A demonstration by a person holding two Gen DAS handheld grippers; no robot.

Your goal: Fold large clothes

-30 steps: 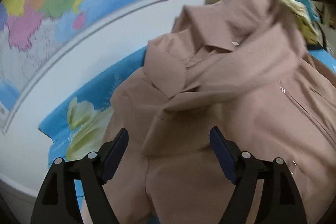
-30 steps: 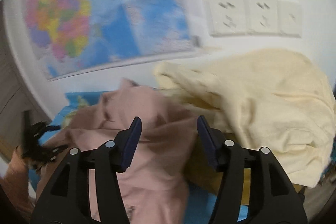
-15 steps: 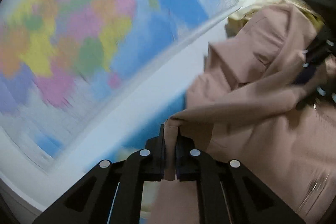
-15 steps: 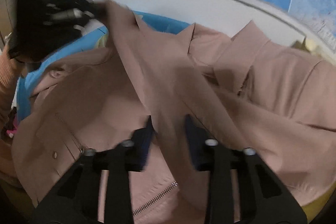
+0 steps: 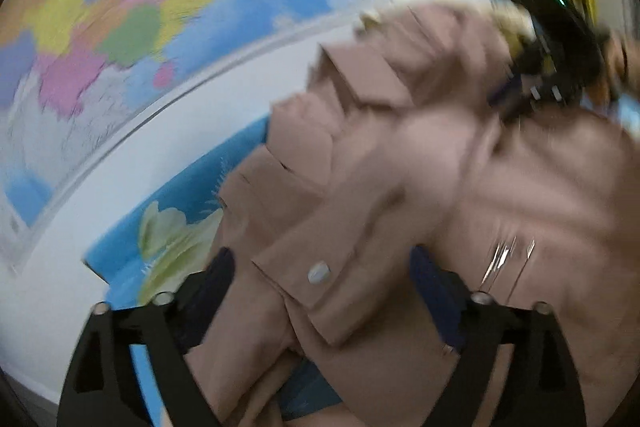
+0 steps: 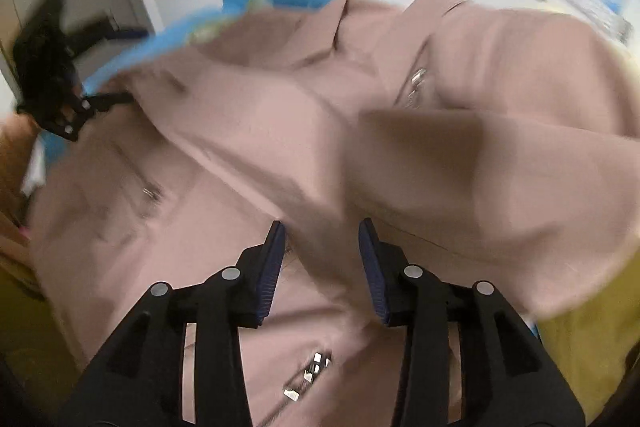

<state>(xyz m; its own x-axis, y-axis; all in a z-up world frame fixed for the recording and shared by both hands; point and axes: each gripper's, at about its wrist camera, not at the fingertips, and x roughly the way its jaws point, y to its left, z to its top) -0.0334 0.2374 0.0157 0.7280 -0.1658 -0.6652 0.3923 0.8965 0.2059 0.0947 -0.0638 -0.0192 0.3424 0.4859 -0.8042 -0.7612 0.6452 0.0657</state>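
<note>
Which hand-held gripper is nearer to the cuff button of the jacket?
Left. The left hand-held gripper has its open jaws on either side of the cuff button. The right hand-held gripper is farther along the sleeve, near the collar.

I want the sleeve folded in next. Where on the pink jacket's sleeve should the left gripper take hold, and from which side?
Grip the buttoned cuff of the pink jacket, judging by its pose. It lies between the open fingers of the left gripper, whose jaws have just been opening. The cuff's free corner points toward the camera, so come from that near side and close across its stiffer, layered edge beside the button.
</note>
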